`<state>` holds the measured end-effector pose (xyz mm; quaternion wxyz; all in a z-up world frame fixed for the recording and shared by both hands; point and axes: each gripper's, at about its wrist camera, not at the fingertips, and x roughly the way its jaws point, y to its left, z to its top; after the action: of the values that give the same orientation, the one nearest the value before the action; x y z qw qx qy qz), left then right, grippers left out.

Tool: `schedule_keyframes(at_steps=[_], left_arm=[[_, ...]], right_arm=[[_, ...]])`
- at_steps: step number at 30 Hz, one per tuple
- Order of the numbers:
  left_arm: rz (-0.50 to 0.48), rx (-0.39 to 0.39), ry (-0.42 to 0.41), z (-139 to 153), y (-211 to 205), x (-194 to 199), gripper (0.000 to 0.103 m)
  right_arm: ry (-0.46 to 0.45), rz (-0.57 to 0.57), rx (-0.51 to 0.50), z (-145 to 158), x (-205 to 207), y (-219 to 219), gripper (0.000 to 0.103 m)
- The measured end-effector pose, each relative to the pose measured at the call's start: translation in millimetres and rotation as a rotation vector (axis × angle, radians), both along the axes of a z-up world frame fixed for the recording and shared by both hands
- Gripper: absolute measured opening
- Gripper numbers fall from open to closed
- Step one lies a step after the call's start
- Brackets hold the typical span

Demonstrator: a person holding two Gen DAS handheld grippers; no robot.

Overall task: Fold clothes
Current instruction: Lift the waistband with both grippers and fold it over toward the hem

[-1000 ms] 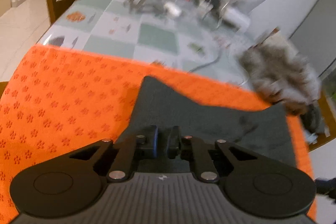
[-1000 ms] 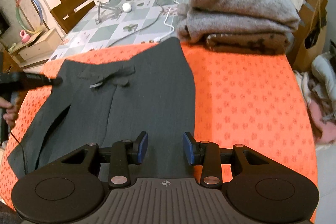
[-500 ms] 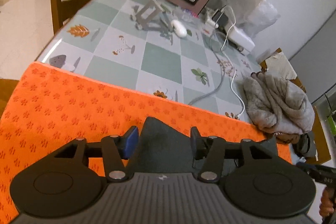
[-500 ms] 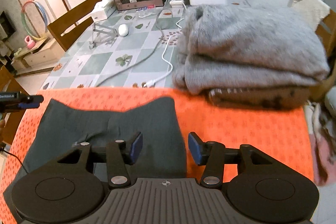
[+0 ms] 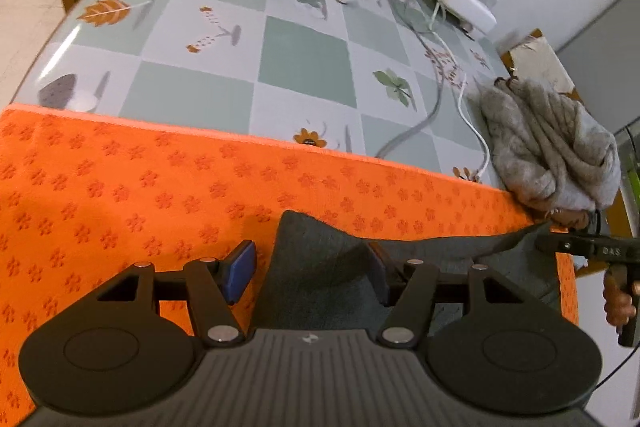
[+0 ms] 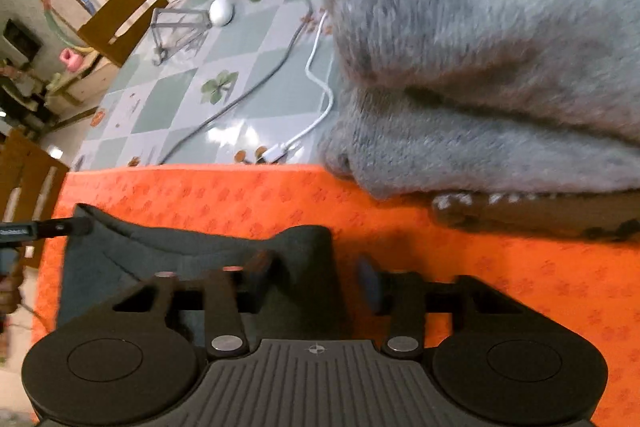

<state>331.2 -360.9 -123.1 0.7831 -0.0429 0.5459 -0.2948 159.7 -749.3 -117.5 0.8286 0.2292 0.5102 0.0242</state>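
Over orange mat (image 5: 160, 187), my left gripper (image 5: 308, 273) gapes astride dark garment (image 5: 320, 267), right gripper (image 6: 316, 279) closing on its corner, unpinched; either may snag one layer.

We look steeply down, close over the flower-printed orange cloth (image 5: 120, 187), from the left and right wrists. Both views share the dark grey garment (image 5: 320, 267) and the green-checked tabletop (image 6: 168, 107) beyond it.

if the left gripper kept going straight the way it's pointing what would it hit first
Most likely the dark grey garment: its raised corner already sits between the open fingers of the left gripper. Past that fold lies the orange mat, then the tiled tabletop. Depth is hard to judge in this fisheye view.
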Motion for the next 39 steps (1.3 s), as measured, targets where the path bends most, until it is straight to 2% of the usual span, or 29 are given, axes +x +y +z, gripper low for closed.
schedule_keyframes(at_steps=[2, 3, 5, 8, 15, 20, 24, 28, 33, 39], left_arm=[[-0.014, -0.010, 0.004, -1, -1, -1, 0.046], [-0.020, -0.008, -0.002, 0, 0, -2, 0.041], [-0.030, -0.006, -0.032, 5, 2, -8, 0.025], [-0.041, -0.053, -0.072, 22, 9, -22, 0.014], [-0.048, -0.132, -0.178, 77, 27, -72, 0.013], [-0.084, -0.170, -0.293, 114, 51, -128, 0.013], [-0.091, -0.202, -0.356, 128, 76, -180, 0.013], [-0.098, -0.210, -0.400, 132, 104, -233, 0.013], [-0.099, -0.208, -0.372, 115, 125, -279, 0.015], [-0.112, -0.149, -0.314, 84, 144, -309, 0.016]], right_arm=[[-0.005, 0.004, 0.029, 2, -2, 0, 0.013], [-0.021, 0.014, 0.028, 7, -6, 2, 0.008], [-0.053, 0.034, 0.026, 17, -15, 6, 0.007], [-0.108, 0.038, 0.017, 38, -33, 15, 0.006], [-0.237, 0.022, -0.047, 90, -98, 40, 0.006], [-0.371, 0.016, -0.094, 121, -164, 63, 0.006], [-0.450, 0.004, -0.139, 133, -223, 84, 0.006], [-0.461, -0.021, -0.168, 126, -271, 109, 0.006], [-0.425, -0.051, -0.222, 104, -314, 137, 0.006], [-0.368, -0.114, -0.243, 66, -342, 159, 0.008]])
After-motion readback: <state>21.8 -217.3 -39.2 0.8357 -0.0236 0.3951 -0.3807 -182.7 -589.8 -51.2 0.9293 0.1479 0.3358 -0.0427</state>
